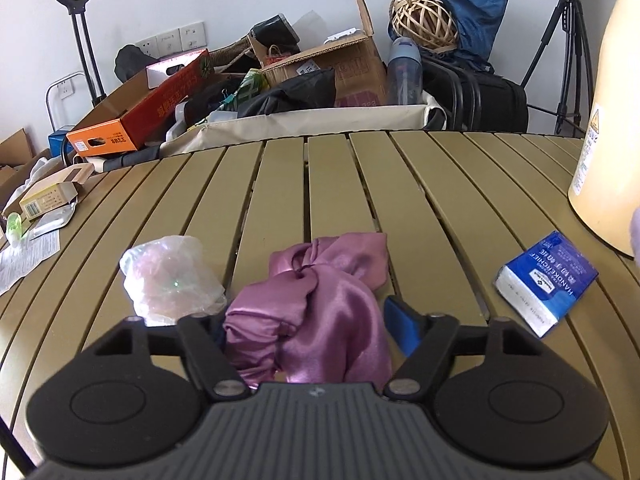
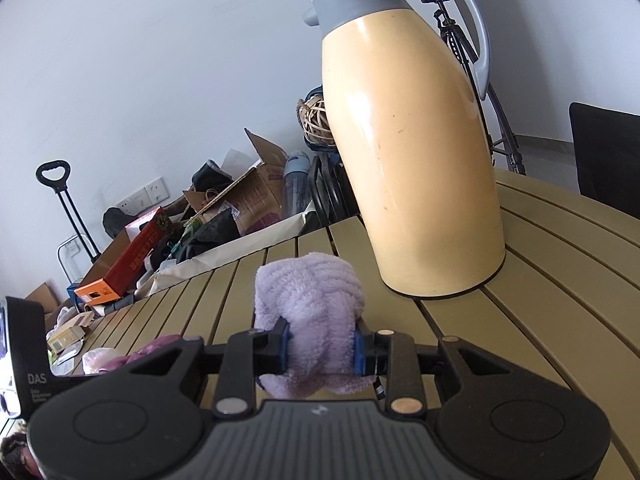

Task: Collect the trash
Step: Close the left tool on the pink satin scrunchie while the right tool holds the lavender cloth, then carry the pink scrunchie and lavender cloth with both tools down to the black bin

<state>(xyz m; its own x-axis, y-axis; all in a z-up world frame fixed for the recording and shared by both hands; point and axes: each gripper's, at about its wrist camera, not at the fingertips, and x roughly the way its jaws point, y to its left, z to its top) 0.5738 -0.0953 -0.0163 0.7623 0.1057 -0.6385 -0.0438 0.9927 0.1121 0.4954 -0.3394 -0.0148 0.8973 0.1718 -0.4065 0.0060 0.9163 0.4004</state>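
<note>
Tabletop (image 1: 440, 184) of olive slats carries a tall cream thermos jug (image 2: 416, 152). Just in front of the jug, the right tongs (image 2: 322, 350) are clamped on a lilac fluffy cloth (image 2: 312, 300). Further from the jug, the left tongs (image 1: 308, 320) stand half open around a purple satin cloth (image 1: 320, 304); whether the pads press it I cannot tell. Beside this cloth lies a crumpled plastic wrapper (image 1: 172, 276), and nearer the jug a blue tissue pack (image 1: 546, 282).

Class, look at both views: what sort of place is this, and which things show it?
Probably a room used as a recording or storage space: a slatted table, a bin of cardboard boxes and clutter by the wall, and a camera tripod.
</note>
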